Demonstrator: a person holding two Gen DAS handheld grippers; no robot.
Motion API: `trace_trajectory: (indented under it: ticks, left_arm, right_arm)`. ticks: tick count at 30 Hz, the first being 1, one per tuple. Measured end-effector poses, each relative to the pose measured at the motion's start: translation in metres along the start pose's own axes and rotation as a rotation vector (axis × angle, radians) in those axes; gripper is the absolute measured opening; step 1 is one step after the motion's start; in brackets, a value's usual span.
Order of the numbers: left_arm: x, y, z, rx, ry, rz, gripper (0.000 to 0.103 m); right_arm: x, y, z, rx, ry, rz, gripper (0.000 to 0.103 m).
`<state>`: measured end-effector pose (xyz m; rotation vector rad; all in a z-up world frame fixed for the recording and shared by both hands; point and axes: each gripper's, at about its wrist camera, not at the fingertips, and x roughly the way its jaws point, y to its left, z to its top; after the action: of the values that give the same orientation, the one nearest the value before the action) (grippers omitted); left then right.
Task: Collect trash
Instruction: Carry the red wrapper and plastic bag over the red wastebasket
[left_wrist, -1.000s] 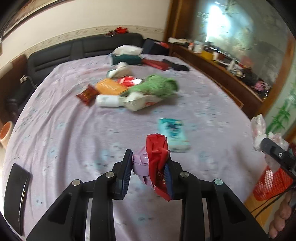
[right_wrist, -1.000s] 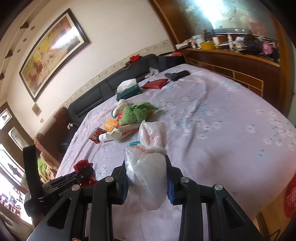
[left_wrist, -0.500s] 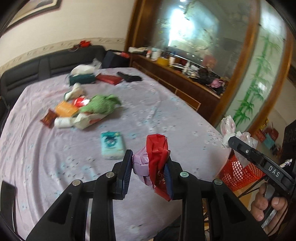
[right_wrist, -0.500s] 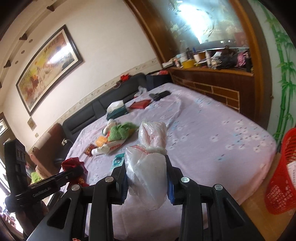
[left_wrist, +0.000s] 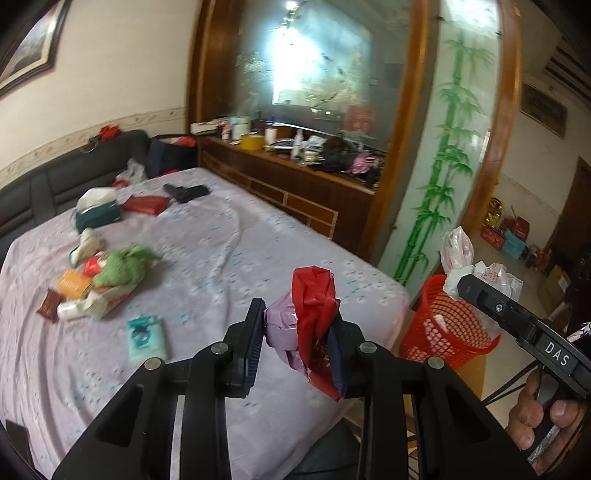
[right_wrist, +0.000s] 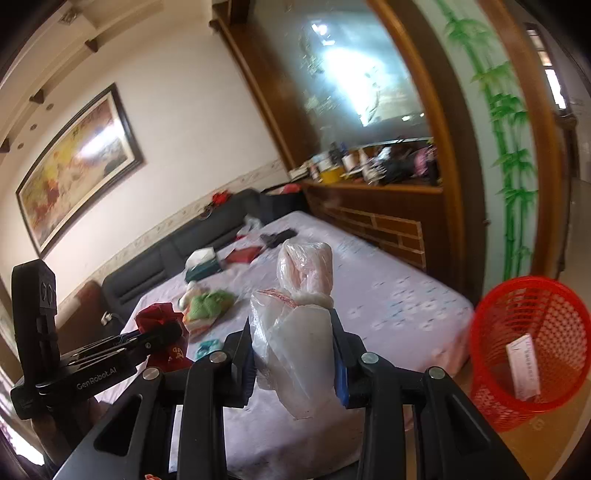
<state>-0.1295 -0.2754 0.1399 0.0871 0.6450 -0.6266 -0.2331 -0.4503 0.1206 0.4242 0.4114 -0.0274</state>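
"DAS" stood in white letters on the black body of the right gripper (left_wrist: 458, 275), seen to the right of the left tool's fingers. "GenRobot.AI" ran in pale letters along the side of the left gripper (right_wrist: 173, 328), seen to the left of the right tool's fingers. Just below that gripper's tip, gold characters showed on a red wrapper (right_wrist: 173, 354), too small to read. A paper slip (right_wrist: 522, 367) in the red basket (right_wrist: 554, 295), to the right of the right tool, carried print too blurred to make out.
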Motion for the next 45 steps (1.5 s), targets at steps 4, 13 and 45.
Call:
trace_trajectory:
  ticks: [4, 13, 45]
  left_arm:
    - [0.006, -0.023, 0.007, 0.043, -0.007, -0.032, 0.03]
    - [0.018, -0.071, 0.013, 0.106, 0.005, -0.122, 0.03]
    - [0.136, -0.199, 0.005, 0.278, 0.205, -0.523, 0.03]
  right_arm:
    - [-0.019, -0.017, 0.004, 0.029, -0.035, -0.04, 0.035]
    - [-0.053, -0.046, 0.012, 0.068, -0.085, -0.131, 0.035]
    - [-0.086, -0.178, 0.007, 0.287, -0.098, -0.416, 0.036]
